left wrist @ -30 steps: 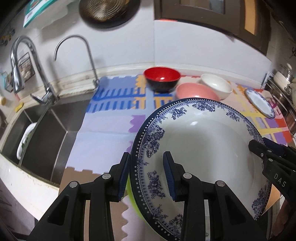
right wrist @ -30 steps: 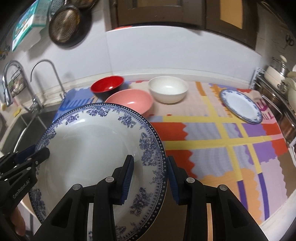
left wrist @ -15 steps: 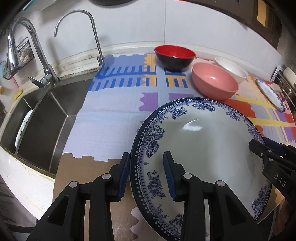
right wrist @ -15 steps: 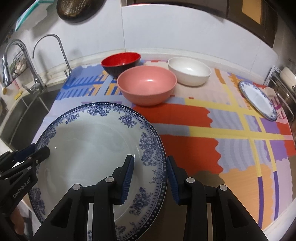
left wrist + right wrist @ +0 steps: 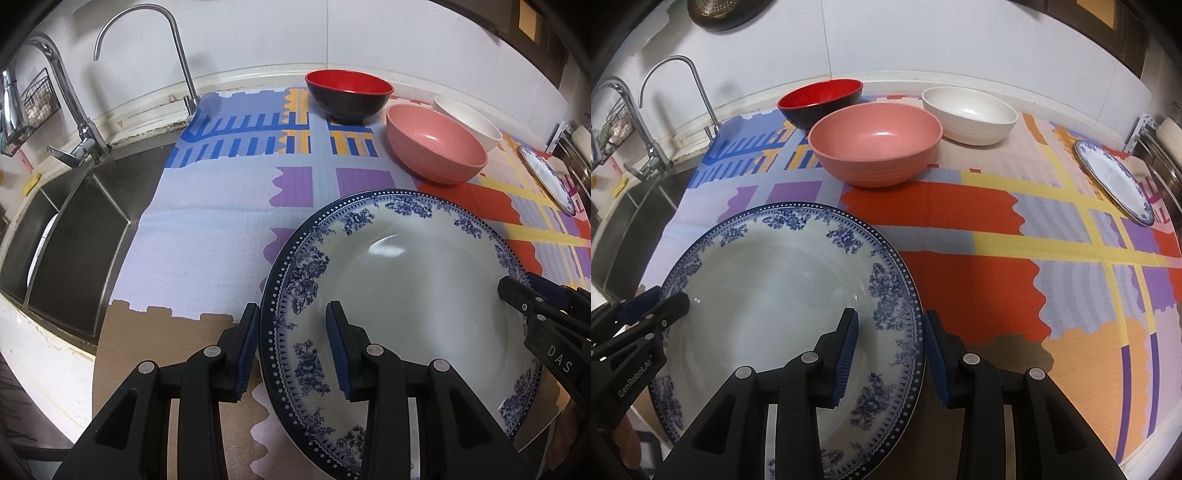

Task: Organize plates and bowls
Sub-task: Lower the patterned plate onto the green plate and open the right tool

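Both grippers' fingers (image 5: 248,347) (image 5: 849,343) apparently clamp the large plate (image 5: 399,266) rim.

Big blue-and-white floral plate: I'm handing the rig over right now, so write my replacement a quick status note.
Left gripper: shut on the large blue-and-white floral porcelain plate, gripping its left rim.
Right gripper: shut on the same plate's right rim.
The plate is held low over the colourful patterned mat, near the front edge.
At the back of the mat: red-and-black bowl, pink bowl, white bowl.
Smaller blue-and-white plate: far right of the mat.
Done: nothing stacked.
Left: set this plate down, group the plates, nest the bowls.
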Available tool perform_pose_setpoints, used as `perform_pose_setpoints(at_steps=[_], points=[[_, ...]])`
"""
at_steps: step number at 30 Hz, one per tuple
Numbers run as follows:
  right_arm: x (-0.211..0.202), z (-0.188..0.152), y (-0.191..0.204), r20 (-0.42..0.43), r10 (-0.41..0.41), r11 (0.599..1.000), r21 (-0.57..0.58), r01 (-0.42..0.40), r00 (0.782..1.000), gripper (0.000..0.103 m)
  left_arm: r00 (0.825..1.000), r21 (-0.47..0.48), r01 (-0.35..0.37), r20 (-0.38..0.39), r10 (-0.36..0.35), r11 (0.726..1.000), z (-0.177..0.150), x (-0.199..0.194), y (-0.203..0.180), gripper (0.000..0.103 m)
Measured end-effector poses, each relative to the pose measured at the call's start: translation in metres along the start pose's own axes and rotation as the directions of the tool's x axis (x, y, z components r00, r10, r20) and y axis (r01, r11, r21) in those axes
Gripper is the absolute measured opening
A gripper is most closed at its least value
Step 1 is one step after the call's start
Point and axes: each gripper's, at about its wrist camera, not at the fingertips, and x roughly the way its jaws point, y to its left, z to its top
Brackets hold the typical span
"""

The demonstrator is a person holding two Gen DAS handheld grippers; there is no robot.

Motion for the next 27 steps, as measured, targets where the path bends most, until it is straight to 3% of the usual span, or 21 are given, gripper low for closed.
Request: perform_pose_setpoints(at_steps=[16,21,24,27], points=[[0.004,-0.003,0.004,-0.007,-0.020,0.999,-0.029,0.020,1.000,0.039,1.000,0.014,-0.008,-0.016,0.009,1.000,-0.002,0.003,-0.002,0.037],[0.004,-0.003,0.002,-0.008,-0.008,1.000,-0.018,0.008,1.000,0.041,0.999,0.018,-0.030,0.022,0.029,0.999,-0.001,-0.003,-0.003,0.056],[0.002,-0.004,-0.001,0.000,-0.006,1.000,0.002,0.006,1.000,0.055,0.998,0.019,-0.033,0.045,0.032,0.999,0.001,-0.010,-0.003,0.062],[-0.004,-0.003,-0.004,0.014,-0.010,1.000,0.006,0.010,1.000,0.055,0.997,0.024,-0.020,0.072,0.019,0.999,0.004,-0.019,-0.006,0.066]])
